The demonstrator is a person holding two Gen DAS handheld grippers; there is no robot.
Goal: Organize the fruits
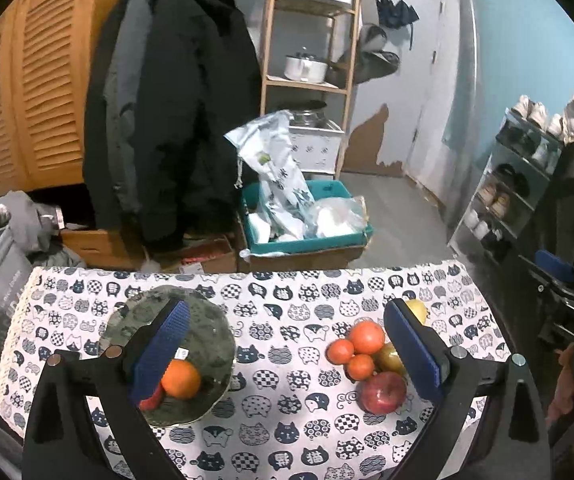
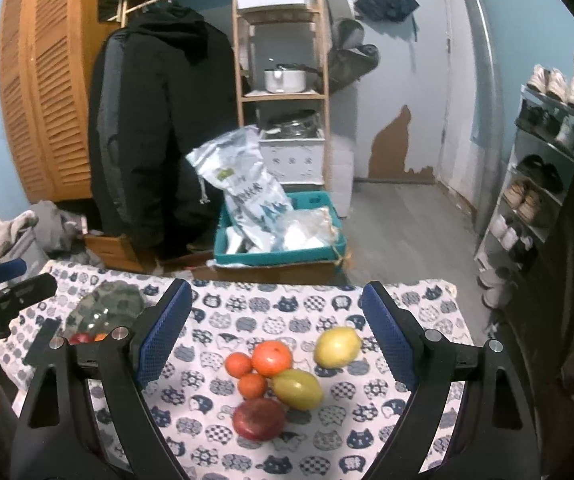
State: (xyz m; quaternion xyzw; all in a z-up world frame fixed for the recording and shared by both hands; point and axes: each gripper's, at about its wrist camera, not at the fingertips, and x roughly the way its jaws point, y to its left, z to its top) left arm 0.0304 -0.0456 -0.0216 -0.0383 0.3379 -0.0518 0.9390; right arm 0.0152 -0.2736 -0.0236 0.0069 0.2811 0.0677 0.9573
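A grey-green plate (image 1: 207, 344) at the table's left holds an orange (image 1: 181, 378) and a red fruit (image 1: 151, 400). In the left wrist view my left gripper (image 1: 285, 316) hovers open above the cloth, with nothing between its blue pads. At the right, loose fruit lies in a cluster: a big orange (image 2: 271, 358), two small oranges (image 2: 239, 364), a yellow-green fruit (image 2: 298, 389), a red apple (image 2: 259, 418) and a lemon (image 2: 337, 346). My right gripper (image 2: 275, 304) hangs open over that cluster, touching none of it.
A cat-print cloth (image 2: 215, 436) covers the small table, whose far edge drops to the floor. Beyond it are a teal crate (image 2: 279, 256) of bags, a hanging black coat (image 1: 167, 120), a wooden shelf (image 1: 307, 80) and a shoe rack (image 1: 507, 184) at the right.
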